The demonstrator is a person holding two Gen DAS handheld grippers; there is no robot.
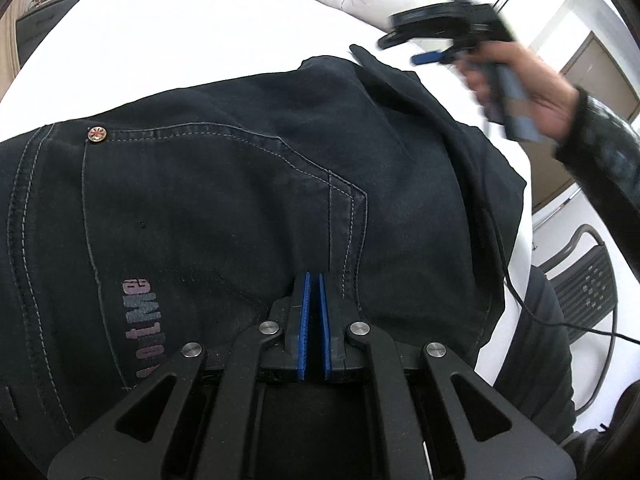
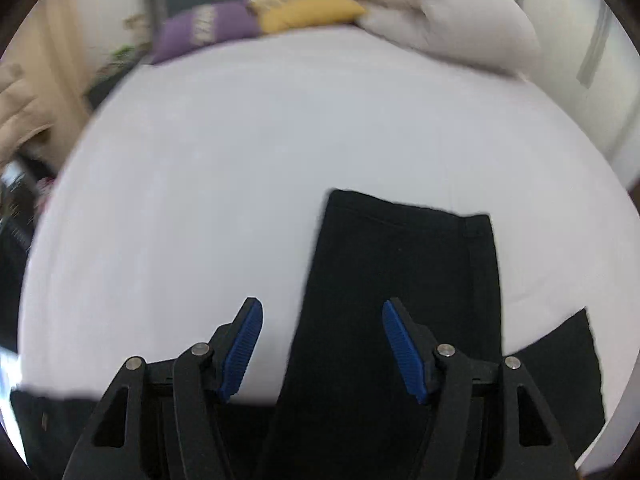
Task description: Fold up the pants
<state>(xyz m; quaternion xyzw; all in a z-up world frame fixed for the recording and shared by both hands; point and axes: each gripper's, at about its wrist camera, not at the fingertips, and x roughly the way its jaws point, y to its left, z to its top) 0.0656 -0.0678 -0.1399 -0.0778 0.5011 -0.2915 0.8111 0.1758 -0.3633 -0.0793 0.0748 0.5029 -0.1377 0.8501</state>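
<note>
Dark navy jeans [image 1: 224, 200] lie on a white bed [image 1: 180, 40], back pocket with a copper rivet [image 1: 97, 134] and printed lettering facing up. My left gripper [image 1: 314, 280] hovers close over the pocket area with its blue pads nearly together and nothing between them. My right gripper [image 2: 322, 312] is open and empty above a trouser leg [image 2: 400, 280] whose hem lies on the sheet. It also shows in the left wrist view [image 1: 432, 56], held in a hand above the far right of the jeans.
A purple pillow [image 2: 204, 32], a yellow pillow [image 2: 304, 8] and a pale duvet [image 2: 440, 20] lie at the head of the bed. A black chair [image 1: 588, 280] and a cable [image 1: 560, 320] are beside the bed's right edge.
</note>
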